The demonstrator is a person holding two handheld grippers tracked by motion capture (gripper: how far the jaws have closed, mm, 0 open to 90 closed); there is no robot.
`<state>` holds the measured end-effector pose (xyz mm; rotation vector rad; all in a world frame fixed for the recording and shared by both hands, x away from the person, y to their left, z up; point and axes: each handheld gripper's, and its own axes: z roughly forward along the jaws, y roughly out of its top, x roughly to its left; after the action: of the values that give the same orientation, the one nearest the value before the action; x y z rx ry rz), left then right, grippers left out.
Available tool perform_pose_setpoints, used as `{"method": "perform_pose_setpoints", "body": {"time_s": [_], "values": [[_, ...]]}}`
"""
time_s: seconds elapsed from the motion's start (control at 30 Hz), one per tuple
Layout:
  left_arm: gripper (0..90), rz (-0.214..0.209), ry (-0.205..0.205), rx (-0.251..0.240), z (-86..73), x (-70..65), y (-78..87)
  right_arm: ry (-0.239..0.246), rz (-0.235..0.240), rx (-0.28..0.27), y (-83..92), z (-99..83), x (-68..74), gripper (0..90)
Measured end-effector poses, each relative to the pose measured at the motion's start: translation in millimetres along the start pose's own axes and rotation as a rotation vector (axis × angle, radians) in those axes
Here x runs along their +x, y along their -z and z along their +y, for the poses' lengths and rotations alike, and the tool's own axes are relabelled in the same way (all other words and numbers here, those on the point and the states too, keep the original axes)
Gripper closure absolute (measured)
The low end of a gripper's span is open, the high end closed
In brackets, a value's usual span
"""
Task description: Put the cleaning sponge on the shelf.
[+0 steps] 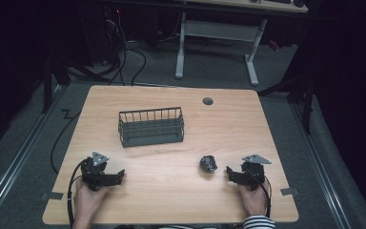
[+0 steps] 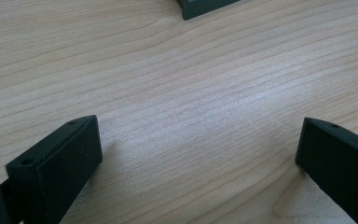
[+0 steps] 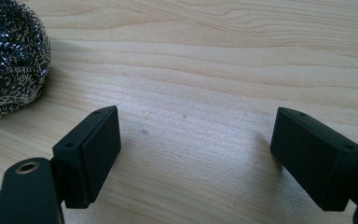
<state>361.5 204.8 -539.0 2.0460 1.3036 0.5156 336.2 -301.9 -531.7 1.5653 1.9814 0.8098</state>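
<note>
With both the left gripper [image 1: 119, 174] and right gripper [image 1: 229, 172] spread wide and empty, the steel scourer [image 3: 9, 58], lying outside the right gripper's left finger [image 3: 95, 151], may get nudged away rather than caught.

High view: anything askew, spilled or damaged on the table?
Nothing stands out. The dark wire basket stands upright mid-table; the steel-wool scouring ball lies intact on the light wooden table, beside the open right tool.

Table [image 1: 171, 191] evenly lit, surroundings dark; close views sharp, soft shadows.
</note>
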Motion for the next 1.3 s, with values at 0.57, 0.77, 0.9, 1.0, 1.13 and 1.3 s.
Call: {"method": "perform_pose_setpoints", "body": {"time_s": [0.57,0.77,0.9,1.0,1.13,1.3], "values": [[18.9,-0.038,-0.008,-0.050,-3.8,4.2,6.1,-0.004,-0.006,-0.003,0.4,-0.3,0.7,17.1],[24.7,-0.090,-0.006,-0.064,-4.4,6.9,11.1,-0.004,-0.007,-0.004,0.4,-0.3,0.7,17.3],[24.8,-0.104,-0.014,-0.083,-2.6,6.0,15.1,-0.005,-0.006,-0.003,0.4,-0.3,0.8,17.4],[25.1,-0.120,-0.005,-0.085,-1.1,4.7,17.3,-0.005,-0.006,-0.003,0.4,-0.3,0.8,17.5],[24.9,-0.139,0.000,-0.095,7.7,4.2,24.4,-0.003,-0.006,-0.002,0.6,-0.3,0.9,17.6],[25.2,-0.150,0.005,-0.115,19.0,4.4,32.6,-0.002,-0.007,-0.004,0.6,-0.3,1.1,17.9]]}}
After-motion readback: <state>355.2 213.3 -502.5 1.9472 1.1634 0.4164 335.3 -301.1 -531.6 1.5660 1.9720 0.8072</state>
